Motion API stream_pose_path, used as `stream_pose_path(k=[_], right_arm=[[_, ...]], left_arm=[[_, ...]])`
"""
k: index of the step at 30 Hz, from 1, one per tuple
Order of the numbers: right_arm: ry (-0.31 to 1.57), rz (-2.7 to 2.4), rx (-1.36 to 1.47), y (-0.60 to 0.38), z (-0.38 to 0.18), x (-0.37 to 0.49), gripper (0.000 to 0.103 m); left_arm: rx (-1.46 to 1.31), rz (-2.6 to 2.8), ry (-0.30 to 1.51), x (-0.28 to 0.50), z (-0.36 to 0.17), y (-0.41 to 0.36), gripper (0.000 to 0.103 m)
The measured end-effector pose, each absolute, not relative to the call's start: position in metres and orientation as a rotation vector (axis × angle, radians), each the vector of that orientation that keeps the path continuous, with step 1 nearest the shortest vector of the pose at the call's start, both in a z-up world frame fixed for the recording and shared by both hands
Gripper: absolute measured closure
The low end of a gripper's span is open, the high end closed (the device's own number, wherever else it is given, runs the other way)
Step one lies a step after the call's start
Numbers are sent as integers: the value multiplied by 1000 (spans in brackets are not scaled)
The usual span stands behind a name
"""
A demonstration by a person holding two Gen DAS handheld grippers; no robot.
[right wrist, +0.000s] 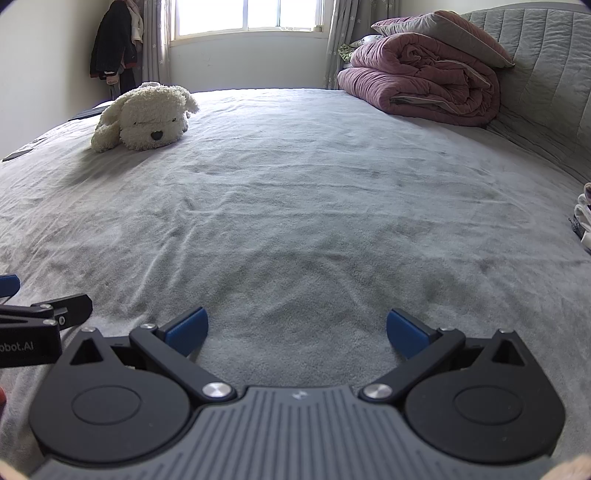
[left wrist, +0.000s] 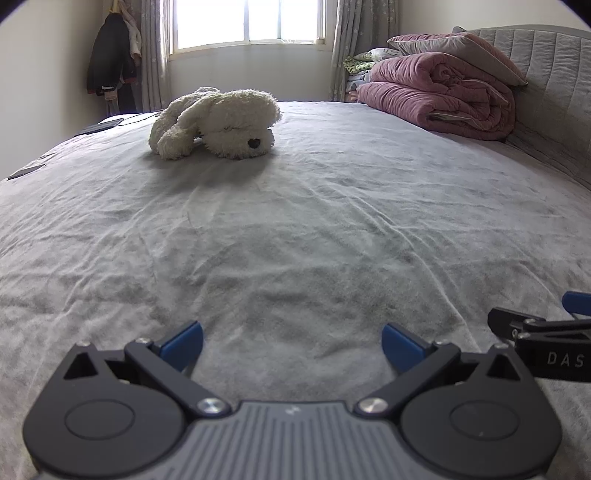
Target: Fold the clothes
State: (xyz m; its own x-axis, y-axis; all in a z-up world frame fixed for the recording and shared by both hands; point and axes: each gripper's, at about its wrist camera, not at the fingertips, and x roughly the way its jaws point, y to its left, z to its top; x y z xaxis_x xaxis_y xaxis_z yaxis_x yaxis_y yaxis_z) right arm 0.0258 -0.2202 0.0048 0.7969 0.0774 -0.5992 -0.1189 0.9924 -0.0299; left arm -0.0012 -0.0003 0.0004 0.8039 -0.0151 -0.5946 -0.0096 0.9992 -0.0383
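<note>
My left gripper [left wrist: 291,345] stands open over the grey bedsheet [left wrist: 295,236], with nothing between its blue pads. My right gripper [right wrist: 297,332] is open too and hovers just above the same sheet [right wrist: 303,206], also with nothing between its pads. The two sit side by side: the right gripper's black arm [left wrist: 546,336] shows at the right edge of the left wrist view. The left one's arm [right wrist: 40,317] shows at the left edge of the right wrist view. A small pile of light clothes [right wrist: 583,221] peeks in at the far right edge of the right wrist view.
A cream plush dog [left wrist: 218,123] lies on the far left of the bed. A folded pink quilt [left wrist: 439,92] with a pillow on top rests against the grey headboard [left wrist: 554,85] at the right. Dark coats [left wrist: 110,55] hang in the far corner beside the window [left wrist: 247,22].
</note>
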Motion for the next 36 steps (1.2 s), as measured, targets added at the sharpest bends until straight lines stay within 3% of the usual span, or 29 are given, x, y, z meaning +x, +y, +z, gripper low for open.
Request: stream_pose_path(k=[36], right_arm=[[639, 108, -63, -218, 6, 25, 0]], left_arm=[[3, 20, 654, -6, 4, -8, 0]])
